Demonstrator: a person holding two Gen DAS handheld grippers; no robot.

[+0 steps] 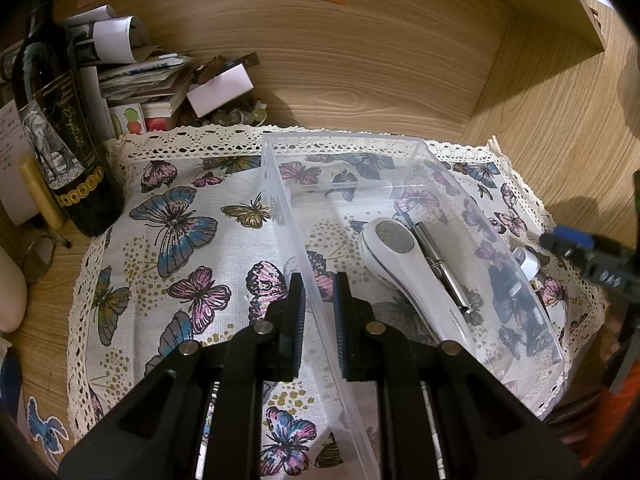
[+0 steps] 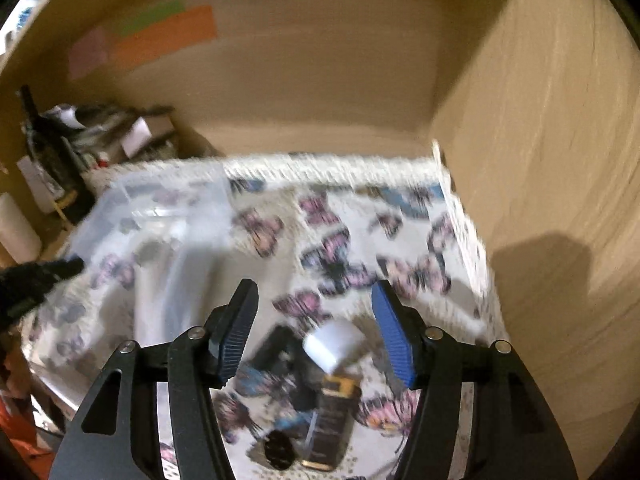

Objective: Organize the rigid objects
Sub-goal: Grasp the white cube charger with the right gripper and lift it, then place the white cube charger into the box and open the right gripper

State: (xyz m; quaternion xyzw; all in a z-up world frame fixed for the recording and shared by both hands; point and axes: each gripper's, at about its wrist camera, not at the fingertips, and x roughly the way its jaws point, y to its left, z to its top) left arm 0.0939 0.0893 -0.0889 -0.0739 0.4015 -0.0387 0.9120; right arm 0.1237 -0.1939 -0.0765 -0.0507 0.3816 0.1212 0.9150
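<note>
Clear bin (image 1: 280, 184) wall clamped by left gripper (image 1: 320, 280); right gripper (image 2: 314, 300) parted, empty, above white-capped bottle (image 2: 334, 364)

Left gripper (image 1: 319, 312): angled downward, its two black fingers (image 1: 297, 312) drawn close together and clamped on a thin clear wall that passes between the pads. Right gripper (image 2: 316, 332): also angled downward, jaws standing apart with blue ribbed pads (image 2: 390, 336) facing inward, nothing pressed between them; its view is motion-blurred.
</note>
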